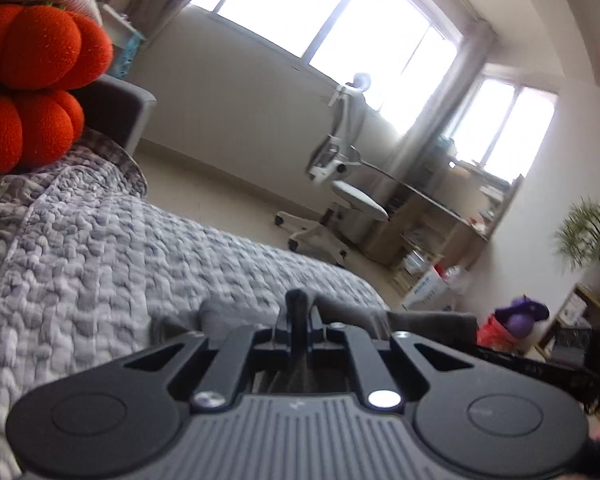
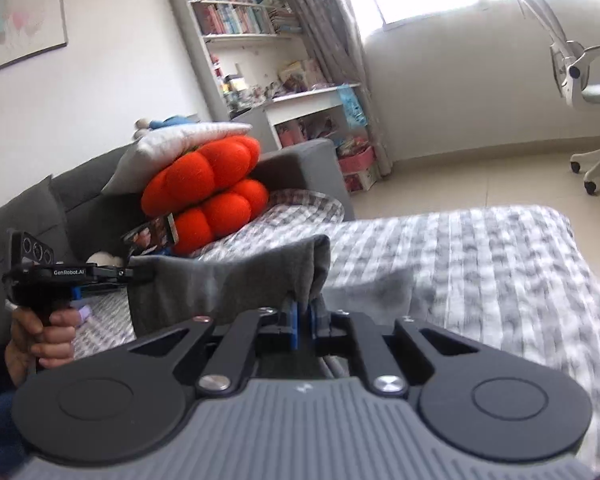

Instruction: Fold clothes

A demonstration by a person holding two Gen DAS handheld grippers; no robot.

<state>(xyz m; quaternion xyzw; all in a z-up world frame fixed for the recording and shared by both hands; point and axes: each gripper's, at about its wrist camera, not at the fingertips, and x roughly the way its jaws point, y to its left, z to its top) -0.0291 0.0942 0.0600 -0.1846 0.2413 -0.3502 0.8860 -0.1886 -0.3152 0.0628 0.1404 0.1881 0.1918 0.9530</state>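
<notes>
- I see a plain grey garment (image 2: 236, 276) pinched between blue pads (image 2: 294, 324) on my black right gripper (image 2: 303, 320).
- My left gripper (image 1: 298, 312) is black too.
- The quilt (image 1: 100, 264) is grey-and-white, chequered and puckered.
- At the quilt's far corner sit two bright orange pumpkin cushions (image 2: 204, 196) under a white pillow (image 2: 172, 144).
- The sofa (image 2: 300, 164) is dark grey.
- The office chair (image 1: 340, 160) is white and pale grey.

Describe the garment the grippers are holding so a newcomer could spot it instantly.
Start at the bed with the grey-and-white quilted cover; the orange pumpkin cushions sit at its sofa end. Above the quilt, a dark grey garment hangs stretched between the left gripper and right gripper, both shut on it. It is the only plain, unpatterned fabric there.
</notes>
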